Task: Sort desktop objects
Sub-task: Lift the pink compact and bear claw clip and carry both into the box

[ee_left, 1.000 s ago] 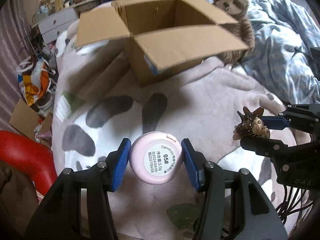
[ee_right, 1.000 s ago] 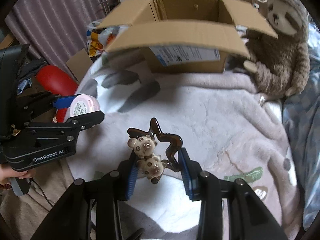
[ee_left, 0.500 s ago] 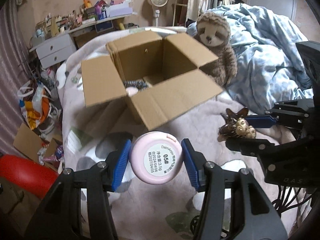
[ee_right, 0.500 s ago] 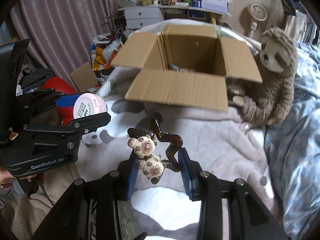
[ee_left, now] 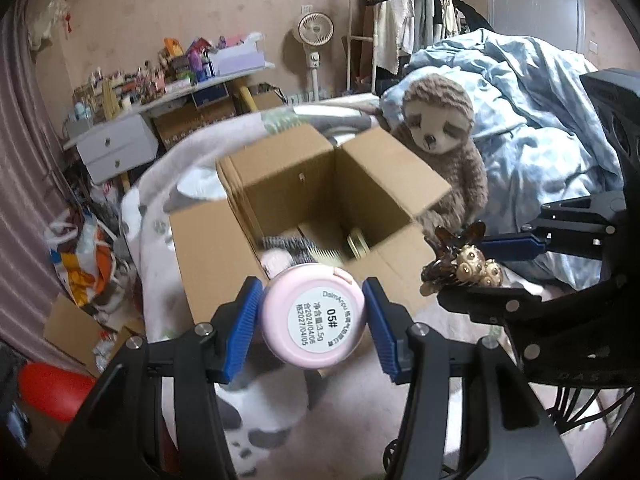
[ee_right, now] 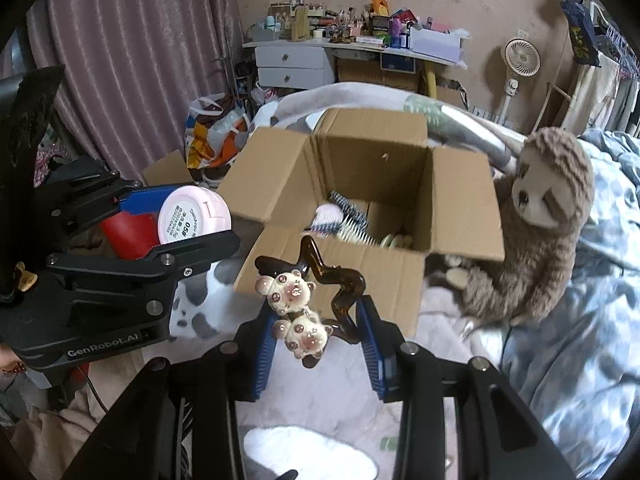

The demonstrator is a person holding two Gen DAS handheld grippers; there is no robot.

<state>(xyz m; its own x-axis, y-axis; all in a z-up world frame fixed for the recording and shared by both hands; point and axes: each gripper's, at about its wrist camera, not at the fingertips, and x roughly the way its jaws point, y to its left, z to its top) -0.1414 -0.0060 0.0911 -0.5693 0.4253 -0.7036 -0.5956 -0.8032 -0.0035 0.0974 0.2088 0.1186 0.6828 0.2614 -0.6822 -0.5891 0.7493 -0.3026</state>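
Both grippers have risen above the blanket-covered bed toward the open cardboard box (ee_left: pixel 352 184), the left gripper (ee_left: pixel 314 322) clamped on a pink compact (ee_left: pixel 314 318), the right gripper (ee_right: pixel 316 344) on a bear hair claw (ee_right: pixel 308 300), seemingly ready for dropping in.

A round pink jar (ee_left: pixel 313 315), label facing near, and a brown bear-trimmed hair claw (ee_right: pixel 310 304) hang near the open box (ee_right: pixel 362 216).
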